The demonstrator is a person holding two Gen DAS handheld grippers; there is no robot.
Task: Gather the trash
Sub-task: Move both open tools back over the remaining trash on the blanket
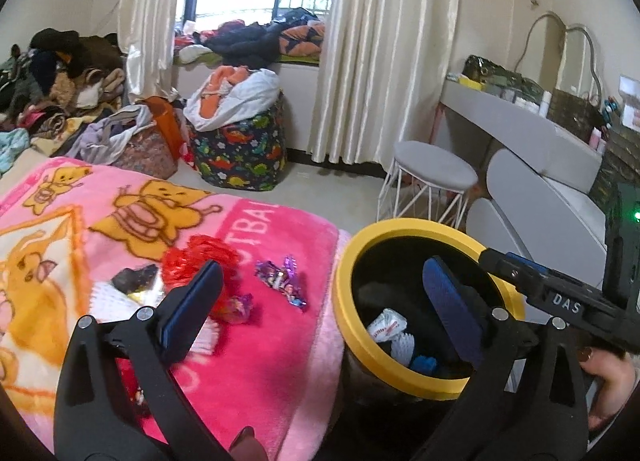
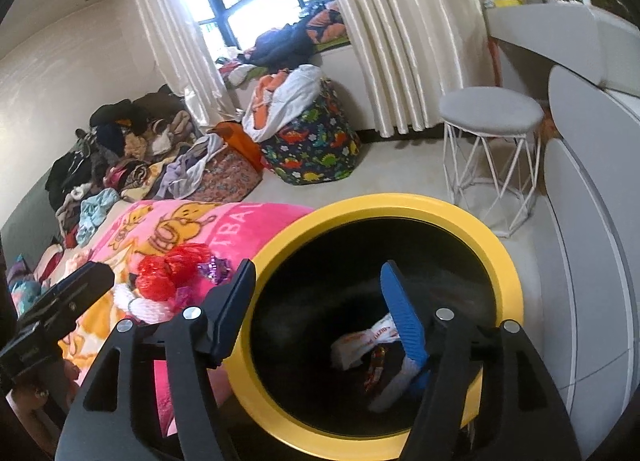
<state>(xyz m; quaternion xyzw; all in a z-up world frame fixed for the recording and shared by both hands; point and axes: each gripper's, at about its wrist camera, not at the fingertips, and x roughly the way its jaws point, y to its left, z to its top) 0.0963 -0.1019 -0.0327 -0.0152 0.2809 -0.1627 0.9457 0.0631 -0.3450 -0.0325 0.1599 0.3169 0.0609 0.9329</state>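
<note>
Both grippers, left gripper [image 1: 320,309] and right gripper [image 2: 316,313], gape empty over the yellow-rimmed bin [image 2: 516,293]. Red wrapper [image 1: 200,261] waits at my ten o'clock on the blanket [image 1: 280,341], next pickup, I reckon.

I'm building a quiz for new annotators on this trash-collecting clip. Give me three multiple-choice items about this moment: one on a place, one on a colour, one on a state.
1. Where does the purple candy wrapper lie?
A. on the pink blanket
B. inside the bin
C. on the stool

2. What colour is the rim of the trash bin?
A. green
B. yellow
C. white

3. How does the right gripper stand?
A. shut on a red net bag
B. shut on the bin's rim
C. open and holding nothing, above the bin's mouth

Answers:
1 A: the wrapper rests on the pink blanket, beside the red net bag.
2 B: a yellow ring runs round the bin's dark inside.
3 C: its fingers stand apart with only the bin's inside and white wrappers below them.
</note>
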